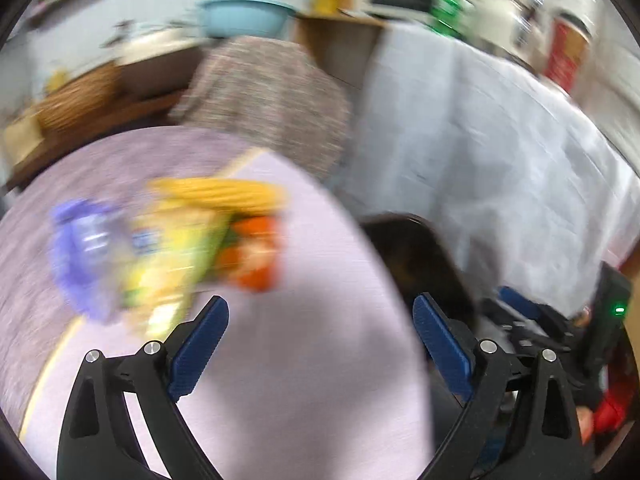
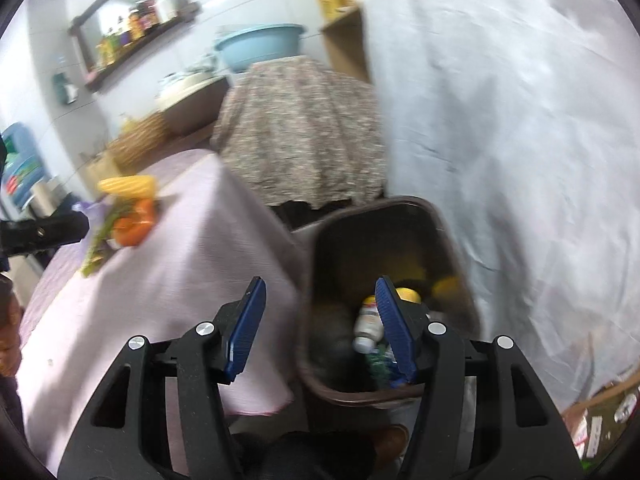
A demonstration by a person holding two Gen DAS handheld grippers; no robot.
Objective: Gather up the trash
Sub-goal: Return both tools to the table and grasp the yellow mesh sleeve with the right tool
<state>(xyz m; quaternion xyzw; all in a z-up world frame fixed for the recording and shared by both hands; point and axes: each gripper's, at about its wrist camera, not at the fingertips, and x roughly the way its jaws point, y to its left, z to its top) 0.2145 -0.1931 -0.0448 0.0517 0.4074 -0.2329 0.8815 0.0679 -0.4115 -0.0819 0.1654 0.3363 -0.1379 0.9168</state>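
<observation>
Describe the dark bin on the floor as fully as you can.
The dark brown plastic waste bin stands open-topped on the floor between the lilac-clothed table and a white draped cloth, tapering downward, rounded at the corners. Inside lie a white bottle and yellow items. The open right tongs hang above its rim without touching.

The left gripper (image 1: pixel 320 312) had its blue-padded fingers (image 1: pixel 200 344) spread wide apart, with nothing between them. The right gripper (image 2: pixel 320 296) was likewise wide open and empty, its fingers (image 2: pixel 394 330) pointing forward and downward. In the left wrist view the right gripper (image 1: pixel 520 320) showed at lower right, blurred.
</observation>
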